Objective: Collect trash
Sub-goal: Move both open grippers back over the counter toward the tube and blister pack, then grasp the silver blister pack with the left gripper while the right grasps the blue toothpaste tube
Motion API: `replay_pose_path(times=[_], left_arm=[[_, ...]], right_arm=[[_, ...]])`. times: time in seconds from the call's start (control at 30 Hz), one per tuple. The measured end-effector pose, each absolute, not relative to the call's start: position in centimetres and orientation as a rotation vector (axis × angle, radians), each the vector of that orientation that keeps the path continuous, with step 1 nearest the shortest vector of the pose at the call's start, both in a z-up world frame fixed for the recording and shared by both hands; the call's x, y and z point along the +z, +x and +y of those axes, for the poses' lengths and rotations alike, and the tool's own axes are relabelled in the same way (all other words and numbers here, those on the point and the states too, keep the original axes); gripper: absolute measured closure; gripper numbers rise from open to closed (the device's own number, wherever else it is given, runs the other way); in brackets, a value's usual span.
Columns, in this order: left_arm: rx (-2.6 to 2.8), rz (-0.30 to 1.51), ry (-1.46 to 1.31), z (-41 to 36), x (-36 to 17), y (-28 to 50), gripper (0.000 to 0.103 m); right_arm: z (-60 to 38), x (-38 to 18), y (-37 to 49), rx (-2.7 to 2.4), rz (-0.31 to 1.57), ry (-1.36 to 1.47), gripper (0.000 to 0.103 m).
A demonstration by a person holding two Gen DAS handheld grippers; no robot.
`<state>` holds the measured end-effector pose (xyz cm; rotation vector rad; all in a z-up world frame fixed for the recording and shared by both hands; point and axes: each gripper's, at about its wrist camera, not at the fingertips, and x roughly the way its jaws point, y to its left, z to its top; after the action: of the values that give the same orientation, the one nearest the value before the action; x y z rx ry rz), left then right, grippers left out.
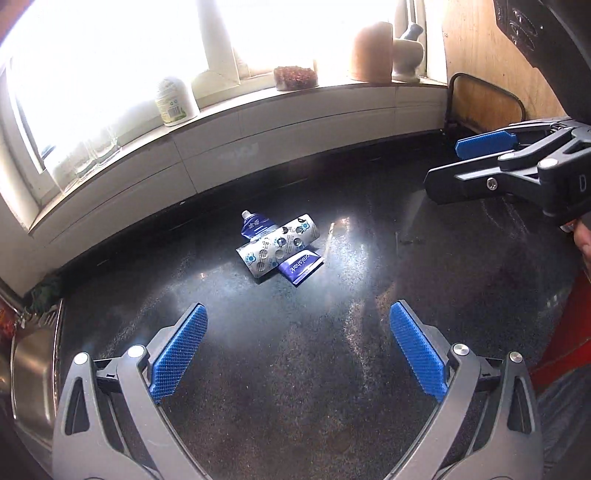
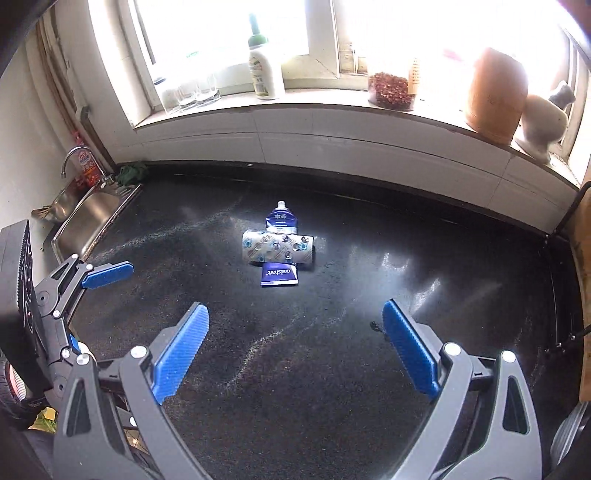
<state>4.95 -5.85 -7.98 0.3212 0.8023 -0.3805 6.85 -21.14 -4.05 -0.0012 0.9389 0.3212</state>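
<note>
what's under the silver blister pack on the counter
A blue tube lies crosswise beneath the blister pack: its capless nozzle end shows beyond the pack's far edge, its flat printed end at the near edge. The tube's middle is covered. Both rest on the dark countertop.

Table: dark speckled table (image 2: 295,369), glare patches on the right.
Wall: white panelling (image 2: 369,147) along far edge.
Window: far side, overexposed window (image 2: 221,29); sill (image 2: 325,98) carries bottle (image 2: 264,70), jar (image 2: 391,88), clay pot (image 2: 495,92).
Sink: steel sink (image 2: 88,214), far left, with tap (image 2: 70,158).
</note>
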Motion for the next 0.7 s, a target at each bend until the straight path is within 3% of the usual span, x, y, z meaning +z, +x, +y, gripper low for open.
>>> replay_pose_path(times=[0.7], left_arm=[[-0.504,0.854,0.499,-6.2,-14.1,19.4,0.007]], right_arm=[[-21.0,-11.3,16.6,0.371,1.12,0.025,0.011]])
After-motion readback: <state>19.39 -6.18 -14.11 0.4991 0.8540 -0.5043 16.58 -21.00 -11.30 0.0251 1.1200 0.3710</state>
